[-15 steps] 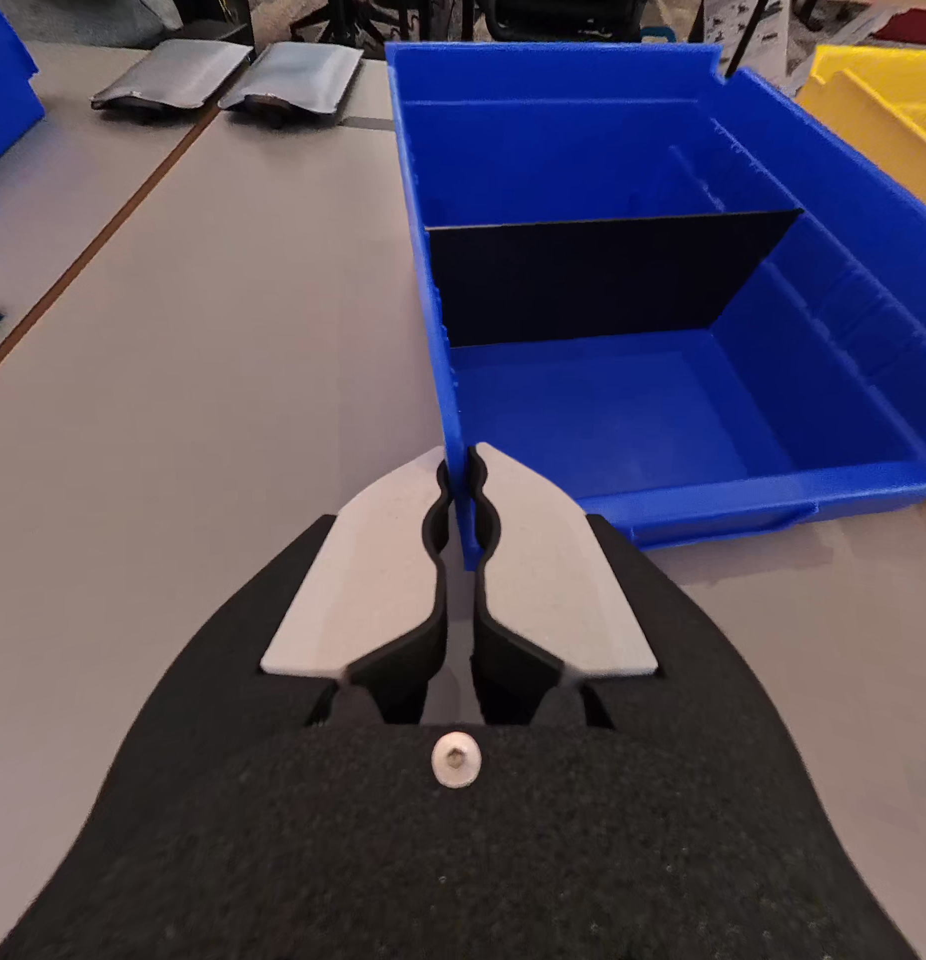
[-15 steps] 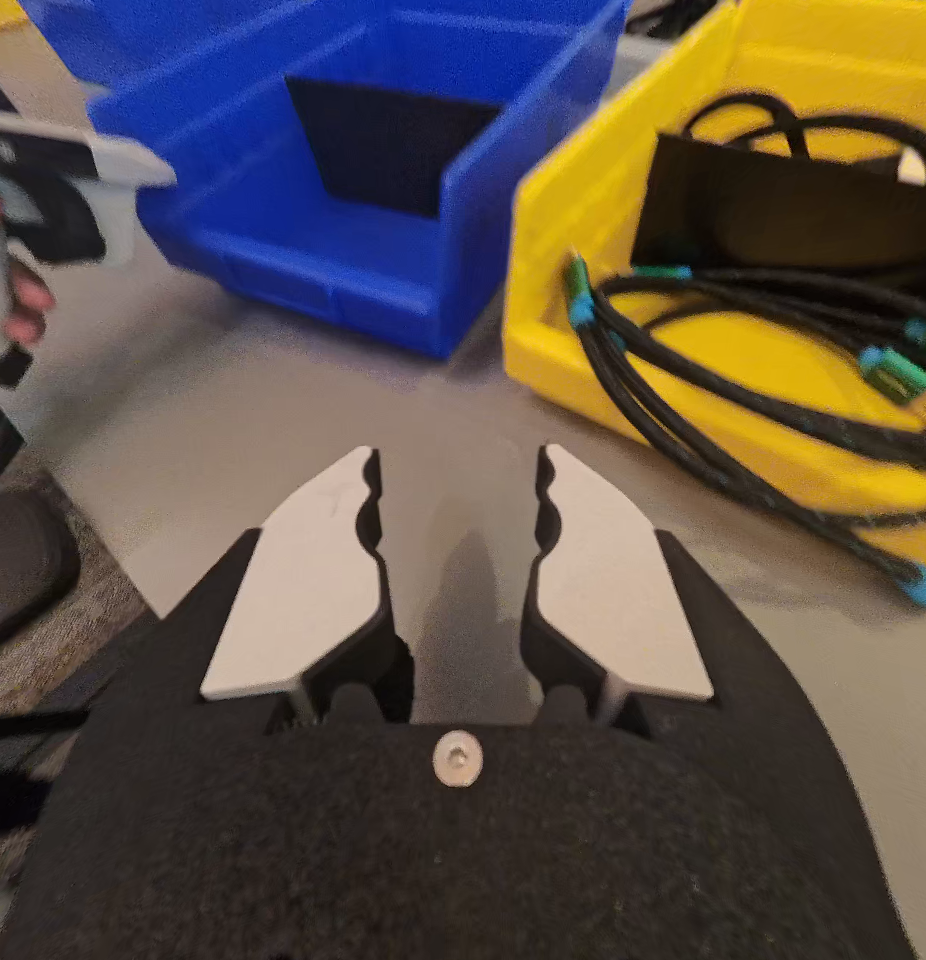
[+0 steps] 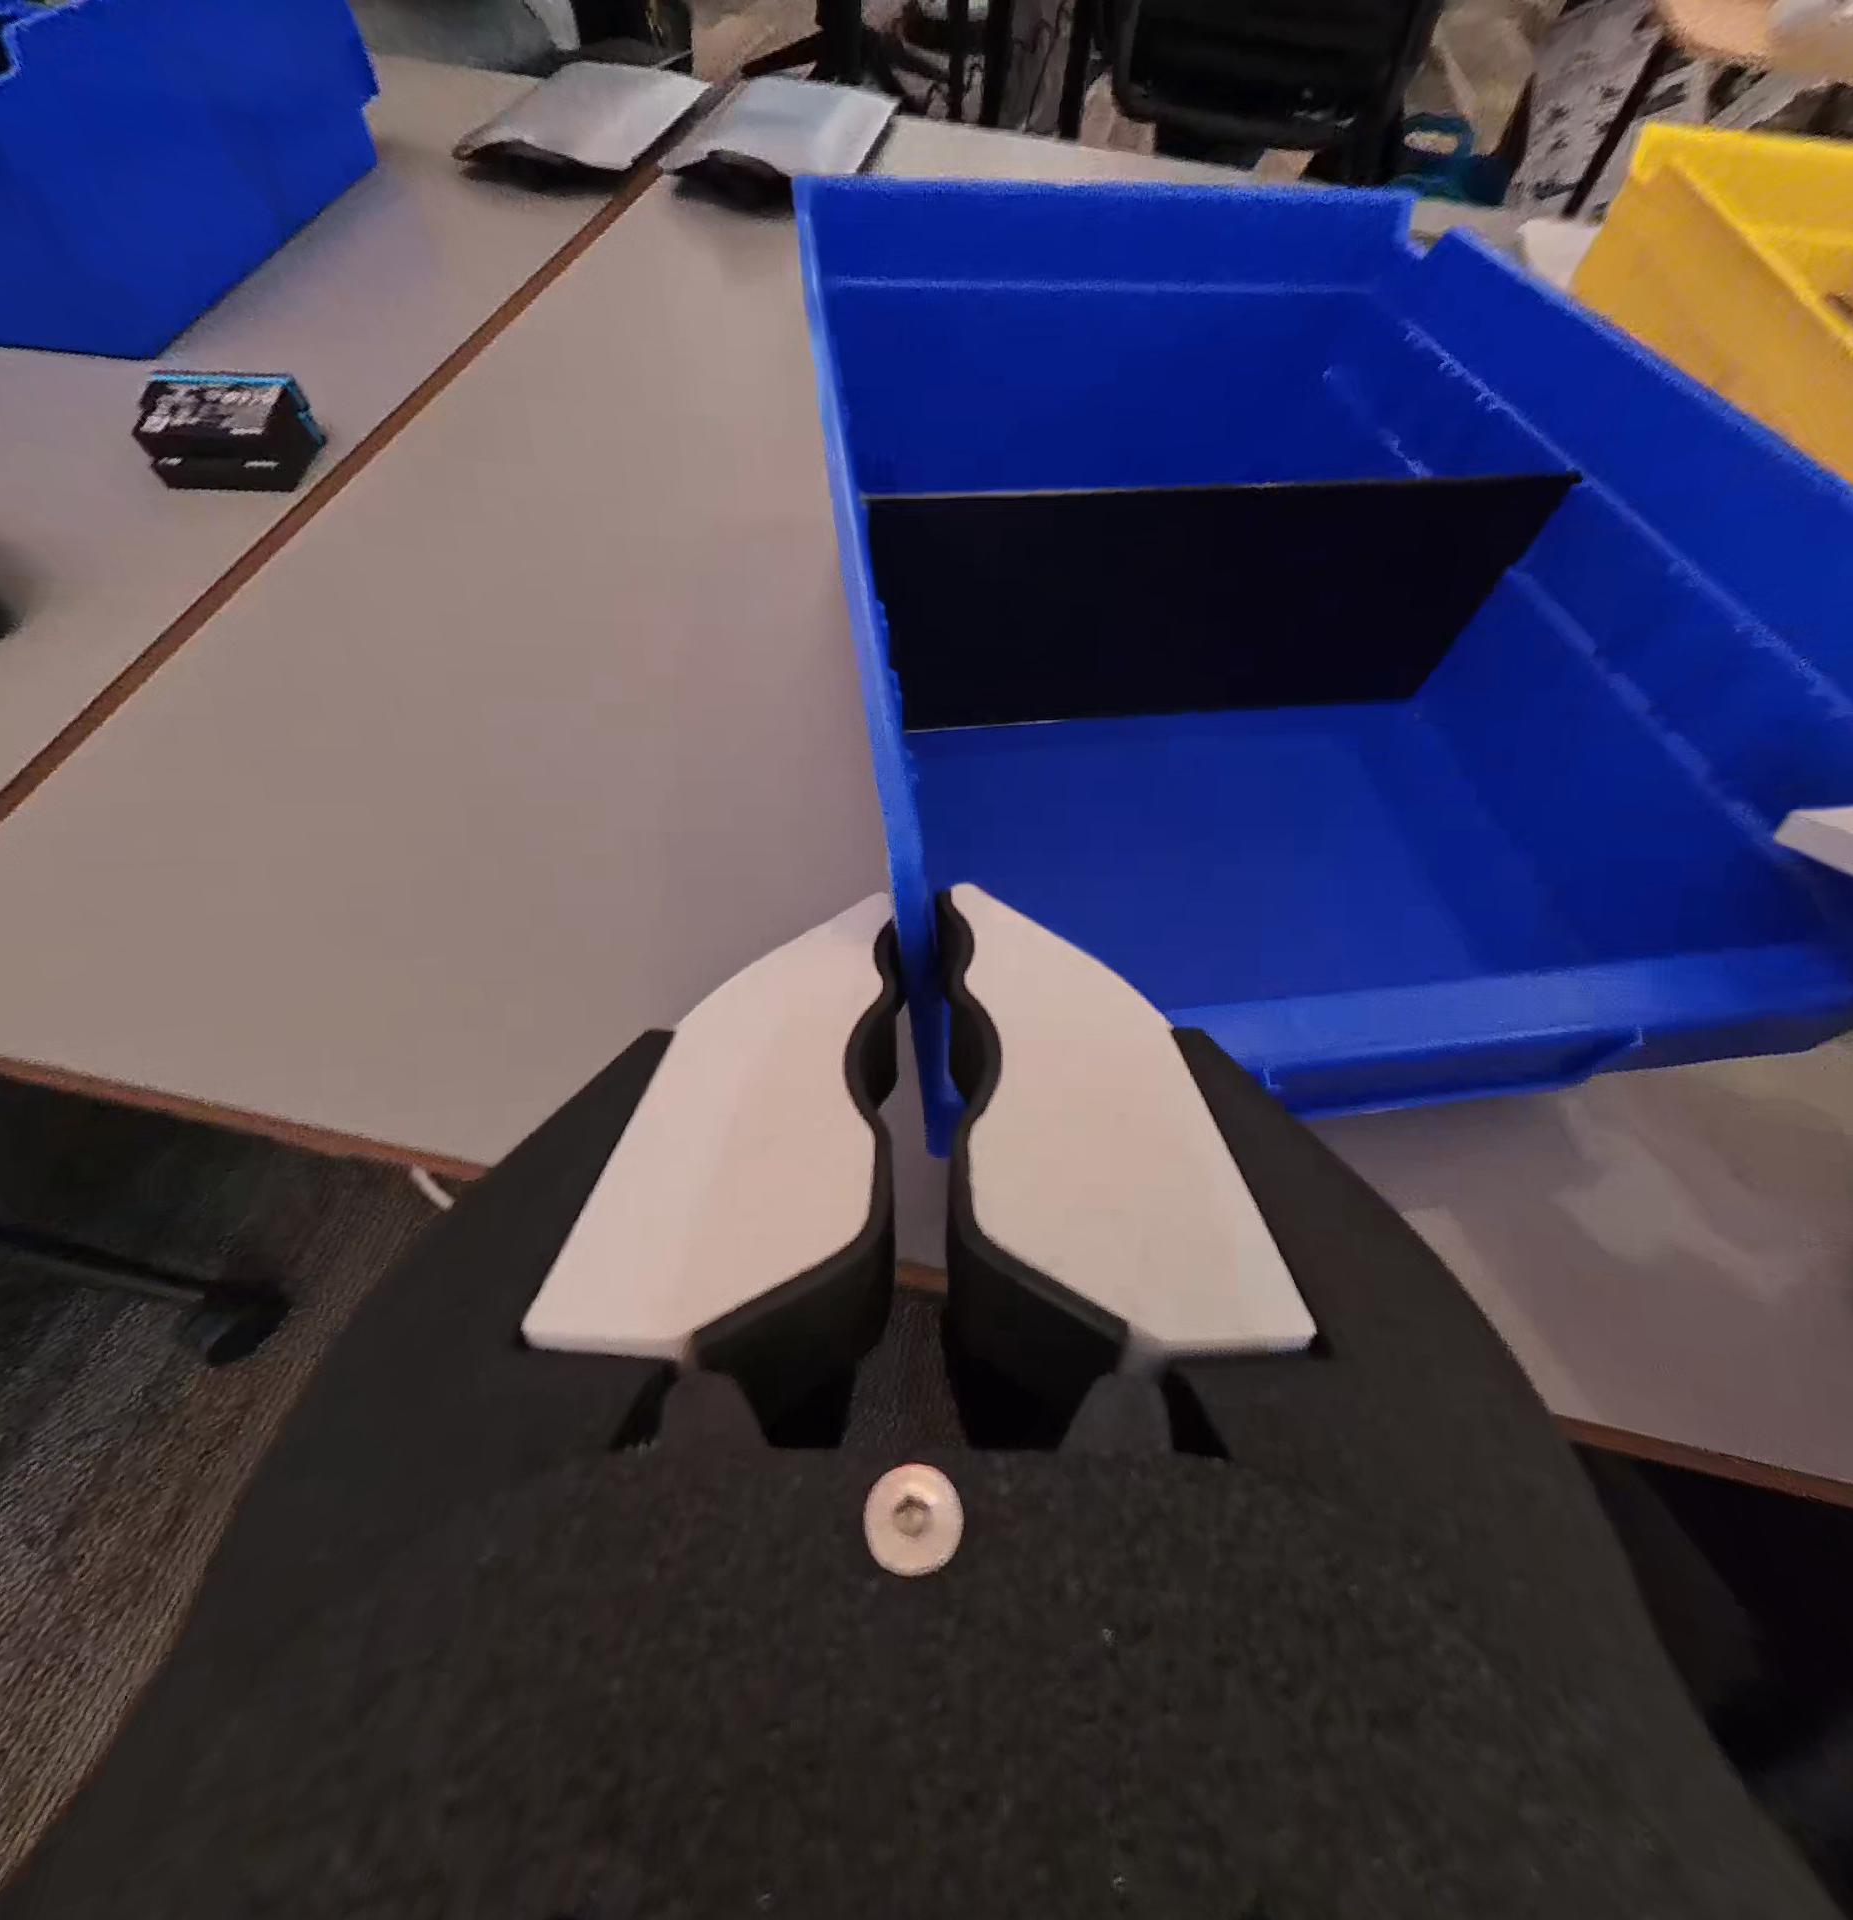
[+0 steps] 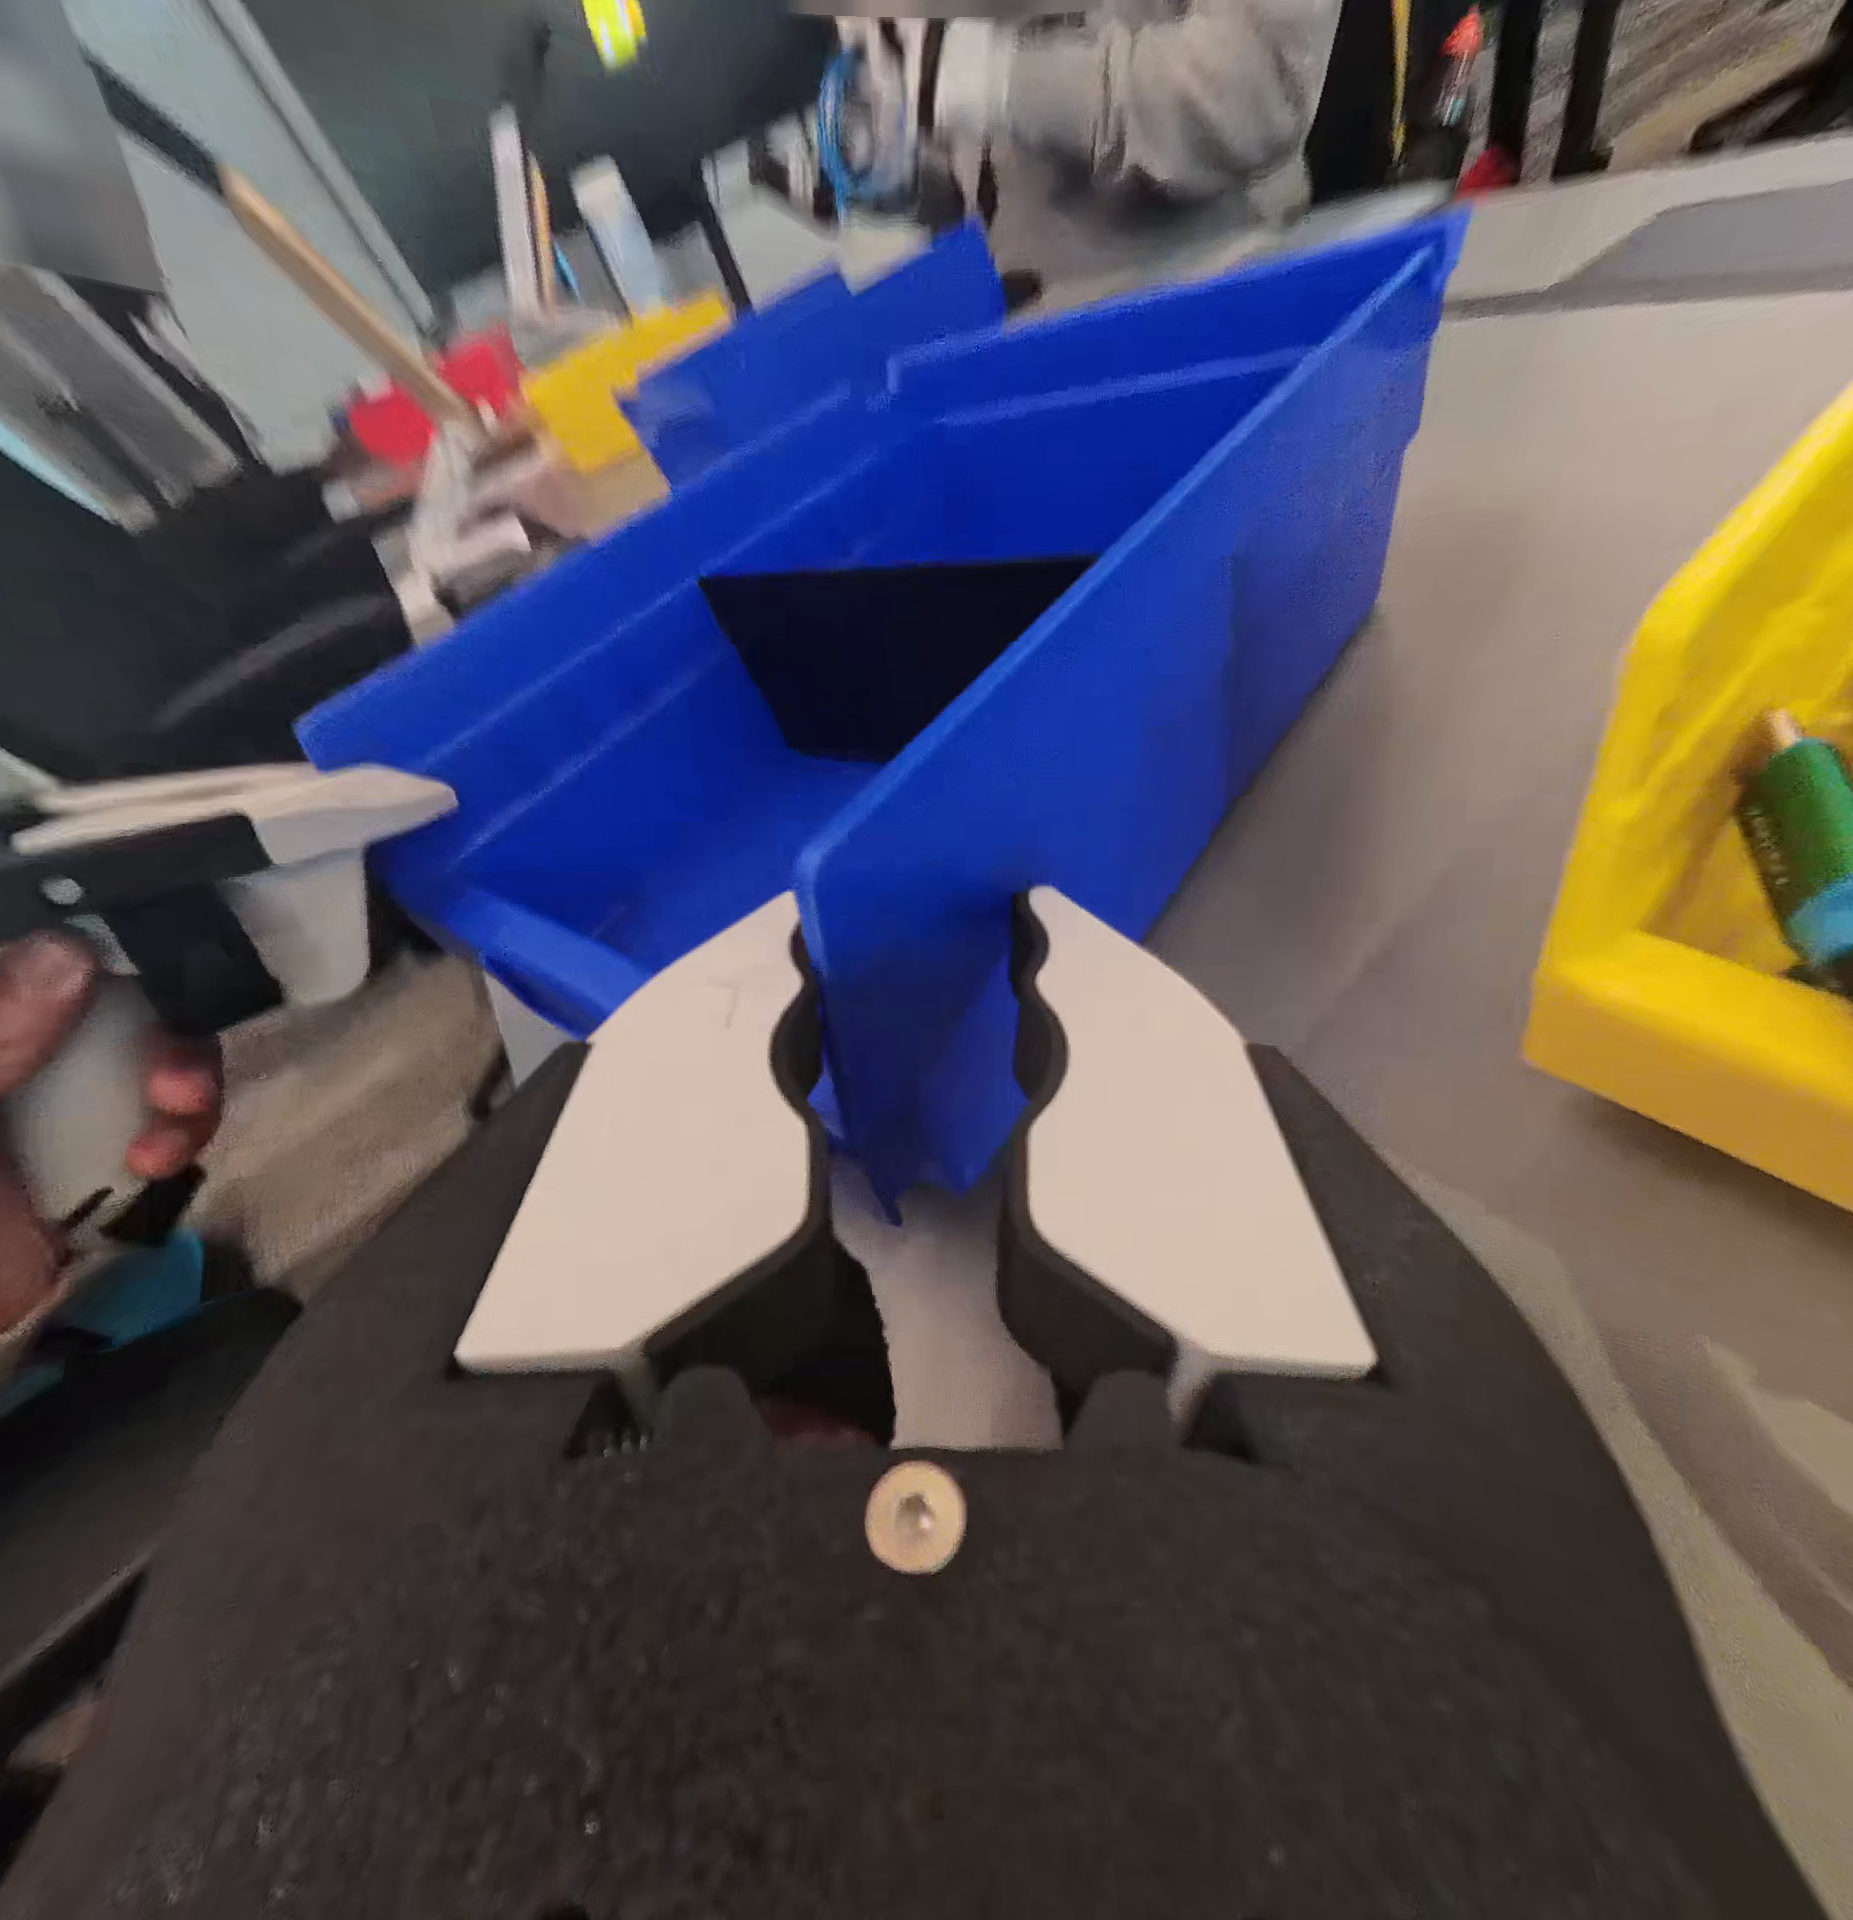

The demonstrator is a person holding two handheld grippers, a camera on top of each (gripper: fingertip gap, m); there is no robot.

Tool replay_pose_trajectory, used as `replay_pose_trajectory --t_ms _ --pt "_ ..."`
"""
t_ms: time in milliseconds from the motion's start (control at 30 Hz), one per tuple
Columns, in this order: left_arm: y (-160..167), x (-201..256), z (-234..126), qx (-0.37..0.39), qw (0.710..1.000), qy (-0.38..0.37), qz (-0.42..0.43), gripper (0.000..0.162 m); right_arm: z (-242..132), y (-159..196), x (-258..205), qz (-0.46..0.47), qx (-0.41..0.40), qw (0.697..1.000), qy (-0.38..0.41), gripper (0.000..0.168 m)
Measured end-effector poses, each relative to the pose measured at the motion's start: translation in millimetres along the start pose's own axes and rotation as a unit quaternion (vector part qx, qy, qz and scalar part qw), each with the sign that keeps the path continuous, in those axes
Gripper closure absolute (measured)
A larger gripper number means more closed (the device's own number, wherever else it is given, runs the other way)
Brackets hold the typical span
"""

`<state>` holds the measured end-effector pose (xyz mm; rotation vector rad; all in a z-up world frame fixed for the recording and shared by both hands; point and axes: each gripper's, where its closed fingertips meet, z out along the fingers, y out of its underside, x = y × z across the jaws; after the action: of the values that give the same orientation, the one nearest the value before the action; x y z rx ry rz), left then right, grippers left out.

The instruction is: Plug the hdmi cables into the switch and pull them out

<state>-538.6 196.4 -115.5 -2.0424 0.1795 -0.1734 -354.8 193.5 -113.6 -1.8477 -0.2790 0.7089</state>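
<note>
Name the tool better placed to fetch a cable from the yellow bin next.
Probably right. The right tool, at the blue bin's right corner, has the yellow bin and a cable plug just beside it; the left tool grips the opposite corner, farther away.

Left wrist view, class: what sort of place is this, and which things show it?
Probably a workshop or lab workspace: grey tables pushed together carry a blue parts bin with a black divider and a yellow bin; chair and stand legs crowd behind.
</note>
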Motion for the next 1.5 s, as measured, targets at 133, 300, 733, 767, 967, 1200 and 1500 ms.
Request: replay_pose_trajectory --t_ms 133,300,733,767,967,1200,1500 --pt "14 12 0 -0.016 1.0 0.002 0.018 0.158 5 12 10 -0.029 -0.076 0.993 0.08 0.096" --pt "14 21 2 -0.016 0.999 -0.003 0.048 0.157 8 18 18 -0.057 -0.111 0.982 0.143 0.087" --pt "2 32 -1 0.011 0.999 0.02 0.036 0.156 -14 3 42 -0.066 -0.072 0.965 0.243 0.165" --pt "-3 35 -7 0.017 0.999 0.012 0.04 0.156 -17 -3 40 -0.068 -0.068 0.966 0.242 0.165" --pt "-101 89 -61 0.155 0.981 -0.027 0.112 0.155 -56 -70 43 -0.011 0.006 0.979 0.203 0.166" --pt "-210 245 -50 0.243 0.955 0.117 0.121 0.156 -210 -220 101 -0.115 0.154 0.912 0.362 0.166" --pt "-133 515 22 0.136 0.951 0.235 0.15 0.158 -411 -143 293 -0.004 0.082 0.854 0.513 0.166"
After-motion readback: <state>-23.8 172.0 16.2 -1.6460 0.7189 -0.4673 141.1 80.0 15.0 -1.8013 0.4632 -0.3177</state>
